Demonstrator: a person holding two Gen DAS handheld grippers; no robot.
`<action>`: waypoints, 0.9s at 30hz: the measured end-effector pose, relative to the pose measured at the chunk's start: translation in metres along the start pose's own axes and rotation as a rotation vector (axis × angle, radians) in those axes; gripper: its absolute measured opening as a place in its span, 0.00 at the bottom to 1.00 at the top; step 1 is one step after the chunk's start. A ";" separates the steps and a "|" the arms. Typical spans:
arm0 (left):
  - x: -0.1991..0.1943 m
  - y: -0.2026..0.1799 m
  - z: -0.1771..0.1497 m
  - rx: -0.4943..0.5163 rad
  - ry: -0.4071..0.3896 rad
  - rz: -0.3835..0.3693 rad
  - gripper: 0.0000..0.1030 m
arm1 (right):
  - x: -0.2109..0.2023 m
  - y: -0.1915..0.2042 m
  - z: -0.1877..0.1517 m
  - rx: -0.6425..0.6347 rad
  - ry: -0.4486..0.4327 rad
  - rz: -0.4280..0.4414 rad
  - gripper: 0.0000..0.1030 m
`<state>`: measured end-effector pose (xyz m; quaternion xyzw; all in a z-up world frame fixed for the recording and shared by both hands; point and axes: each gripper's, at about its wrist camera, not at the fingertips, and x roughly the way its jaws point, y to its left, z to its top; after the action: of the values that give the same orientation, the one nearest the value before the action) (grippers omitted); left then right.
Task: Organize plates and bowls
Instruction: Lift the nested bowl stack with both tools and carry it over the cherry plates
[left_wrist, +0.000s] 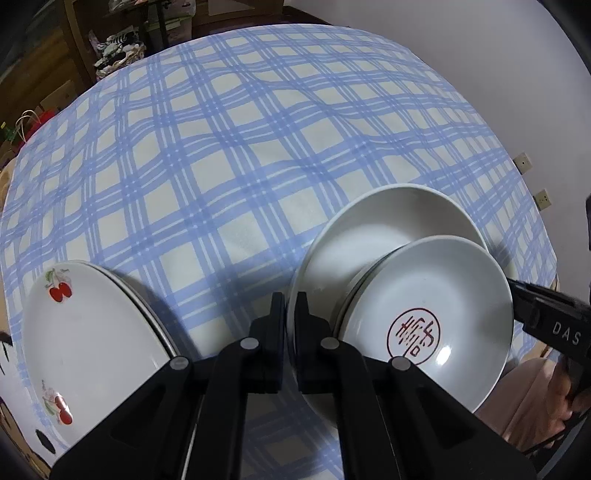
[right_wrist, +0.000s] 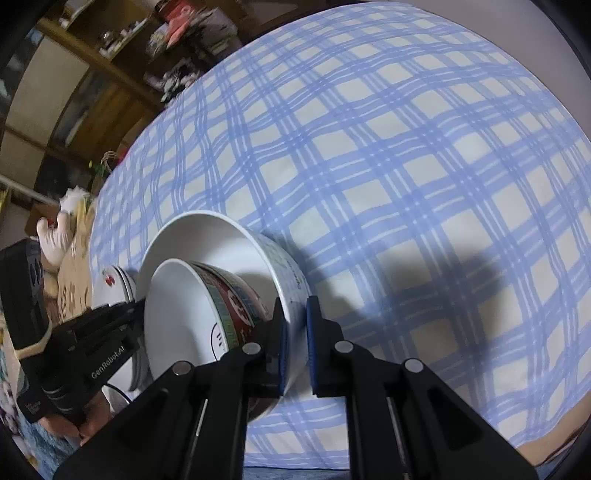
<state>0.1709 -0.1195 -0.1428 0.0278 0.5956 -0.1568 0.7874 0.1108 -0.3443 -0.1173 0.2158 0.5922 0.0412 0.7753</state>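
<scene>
A large white bowl (left_wrist: 369, 229) (right_wrist: 207, 236) stands on the blue checked tablecloth (left_wrist: 221, 166) (right_wrist: 406, 184). A smaller bowl (left_wrist: 436, 295) (right_wrist: 177, 314) lies tilted inside it, white within with a red seal mark, red and green outside. My left gripper (left_wrist: 290, 314) (right_wrist: 138, 310) is shut on the large bowl's left rim. On the opposite side my right gripper (right_wrist: 295, 332) (left_wrist: 515, 291) is shut on that bowl's wall, blue pads on either side. White plates with cherry prints (left_wrist: 85, 332) (right_wrist: 114, 284) are stacked to the left.
Dark wooden shelves (right_wrist: 110, 74) with clutter stand beyond the table's far left edge. A pale wall with sockets (left_wrist: 522, 162) runs along the right side. A hand (left_wrist: 565, 398) holds the right gripper's handle. The cloth stretches far beyond the bowls.
</scene>
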 end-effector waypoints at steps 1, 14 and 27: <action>-0.002 -0.001 0.000 0.002 0.000 0.006 0.02 | -0.001 0.001 -0.001 0.001 -0.005 -0.002 0.11; -0.021 -0.001 -0.003 -0.010 -0.009 0.021 0.06 | -0.016 0.015 -0.004 -0.031 -0.057 -0.029 0.10; -0.034 0.005 -0.009 -0.034 -0.007 0.038 0.07 | -0.017 0.018 -0.012 -0.020 -0.080 0.017 0.10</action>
<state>0.1553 -0.1054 -0.1136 0.0251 0.5948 -0.1319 0.7926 0.0977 -0.3302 -0.0972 0.2143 0.5586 0.0451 0.8000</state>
